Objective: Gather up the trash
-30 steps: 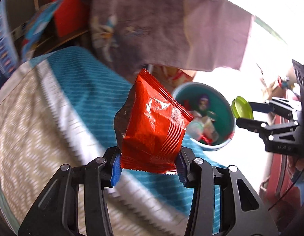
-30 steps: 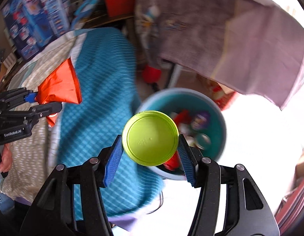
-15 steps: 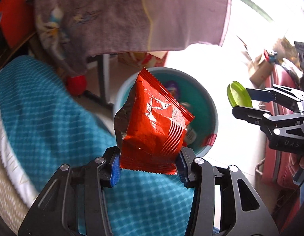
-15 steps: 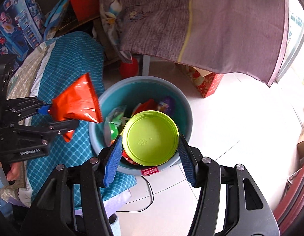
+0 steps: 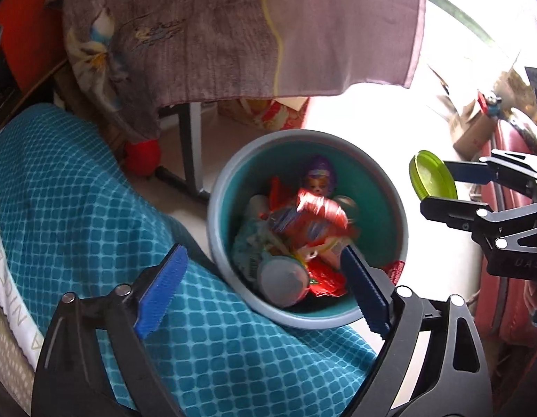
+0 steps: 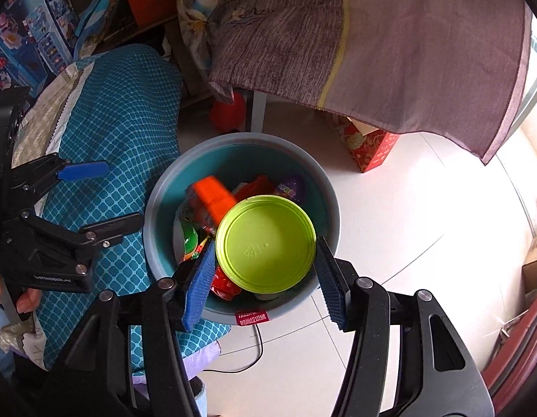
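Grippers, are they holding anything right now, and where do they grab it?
The right gripper holds the green lid by its opposite edges. The left gripper holds nothing; its jaws have just opened, and the red packet is in the bin.

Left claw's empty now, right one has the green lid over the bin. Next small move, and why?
Probably open the right claw and let the green lid drop. Its pads pinch the lid's edges right above the open teal bin. The left claw has just been opening, nothing is between its pads, and the blurred red wrapper is already inside the bin.
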The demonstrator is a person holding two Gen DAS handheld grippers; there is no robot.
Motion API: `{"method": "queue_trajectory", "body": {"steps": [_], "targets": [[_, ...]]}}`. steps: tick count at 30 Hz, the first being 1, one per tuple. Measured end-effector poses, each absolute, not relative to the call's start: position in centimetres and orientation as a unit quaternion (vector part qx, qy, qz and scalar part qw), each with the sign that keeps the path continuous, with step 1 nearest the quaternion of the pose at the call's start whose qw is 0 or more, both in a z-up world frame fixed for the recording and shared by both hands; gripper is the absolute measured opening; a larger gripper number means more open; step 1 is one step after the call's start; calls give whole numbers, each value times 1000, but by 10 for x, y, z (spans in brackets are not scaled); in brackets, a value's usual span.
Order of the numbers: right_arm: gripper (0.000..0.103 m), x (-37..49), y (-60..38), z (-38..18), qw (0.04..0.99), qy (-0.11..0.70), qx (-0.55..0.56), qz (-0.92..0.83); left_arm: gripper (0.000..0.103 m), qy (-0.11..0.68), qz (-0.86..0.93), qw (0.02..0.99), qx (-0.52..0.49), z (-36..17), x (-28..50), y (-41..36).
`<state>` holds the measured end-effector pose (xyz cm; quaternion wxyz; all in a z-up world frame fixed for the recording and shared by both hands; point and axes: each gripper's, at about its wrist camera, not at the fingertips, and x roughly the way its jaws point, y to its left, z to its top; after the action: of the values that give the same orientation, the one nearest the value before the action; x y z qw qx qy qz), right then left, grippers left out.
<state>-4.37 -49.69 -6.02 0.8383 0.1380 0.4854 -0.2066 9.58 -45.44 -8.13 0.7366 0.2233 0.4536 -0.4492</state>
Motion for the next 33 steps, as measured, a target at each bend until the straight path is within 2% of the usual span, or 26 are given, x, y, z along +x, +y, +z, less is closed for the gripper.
{"method": "queue_trajectory", "body": {"steps": [6, 9, 13, 18, 21, 33], "targets": [[54, -37, -490, -59, 841, 486, 133, -198, 99, 432, -415, 772, 211, -63, 104, -426], [54, -34, -483, -56, 843, 487, 127, -190, 99, 425, -401, 784, 209, -56, 106, -412], [69, -29, -473, -51, 847, 485, 120, -184, 99, 427, -382, 797, 194, -47, 107, -392], [73, -30, -460, -42, 850, 481, 115, -183, 99, 438, -364, 804, 171, -40, 104, -370], [81, -32, -447, -35, 852, 480, 109, -177, 99, 435, -352, 812, 166, -35, 100, -357], [88, -62, -397, -18, 857, 465, 111, -195, 99, 411, -347, 824, 177, -14, 67, -323]]}}
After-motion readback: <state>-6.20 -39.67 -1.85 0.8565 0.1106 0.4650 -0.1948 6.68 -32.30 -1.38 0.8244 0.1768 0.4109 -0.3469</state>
